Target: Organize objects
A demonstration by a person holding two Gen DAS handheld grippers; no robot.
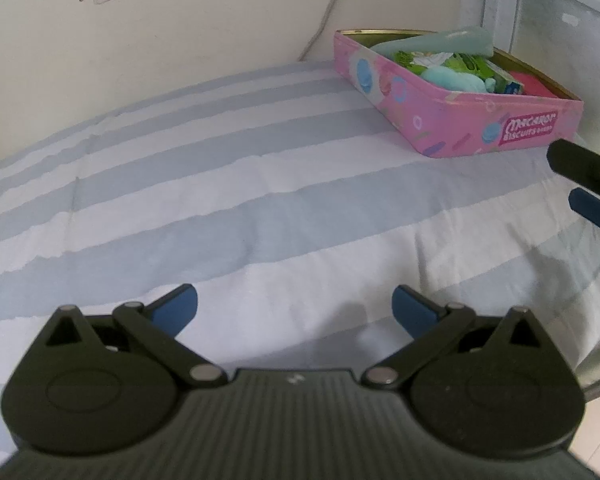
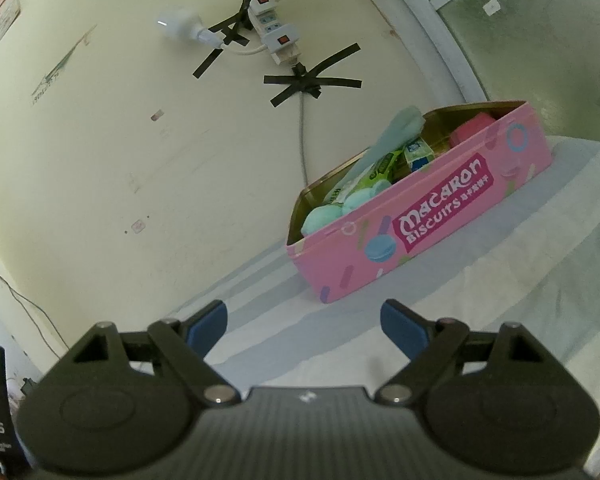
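Note:
A pink macaron biscuit tin (image 1: 452, 114) (image 2: 420, 220) stands open on the striped bedcover at the far right, near the wall. Inside lie a pale teal tube (image 1: 440, 40) (image 2: 388, 136), green packets (image 1: 456, 62) (image 2: 380, 168), teal round pieces (image 1: 452, 78) (image 2: 340, 208), a small blue carton (image 2: 418, 154) and a pink block (image 1: 534, 84) (image 2: 472, 128). My left gripper (image 1: 296, 308) hovers open over bare bedcover, nothing between its blue pads. My right gripper (image 2: 304, 322) is open too, short of the tin's near corner. The right gripper's fingers (image 1: 588, 184) show at the left wrist view's right edge.
The striped blue and white bedcover (image 1: 220, 200) (image 2: 340, 340) spreads to the wall. A power strip (image 2: 272, 26) with a plugged adapter (image 2: 180, 26) is taped to the cream wall above the tin, its cable (image 2: 302, 140) dropping behind the bed. A window frame (image 1: 500, 4) stands at the right.

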